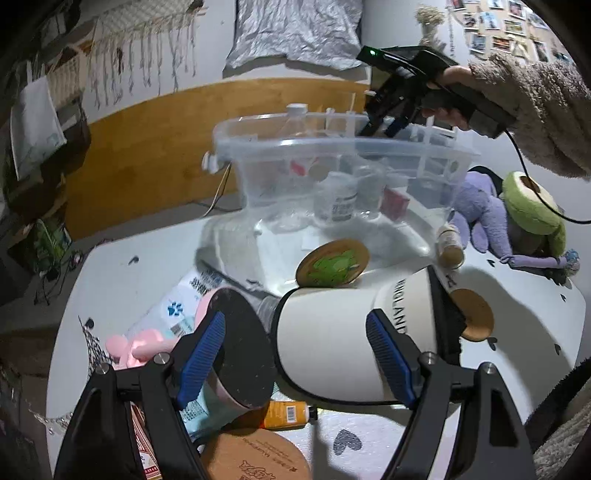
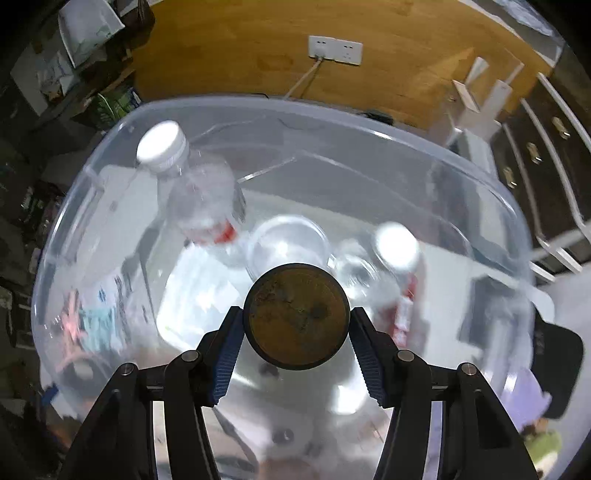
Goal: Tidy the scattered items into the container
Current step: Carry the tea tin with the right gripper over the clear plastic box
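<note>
Clear plastic container on the table, right tongs above it clamped on a brown round disc, left tongs apart (straddling a white cup), pads not pressing.

white cup: partial dark capitals "ND AND" along its side | pet-wipes packet: blue paw-print sign, characters unreadable | cork coaster: print illegible

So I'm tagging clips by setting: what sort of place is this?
Probably a lived-in bedroom: photos pinned on the wall, plush toys on a white table, a drawer chest nearby.
</note>
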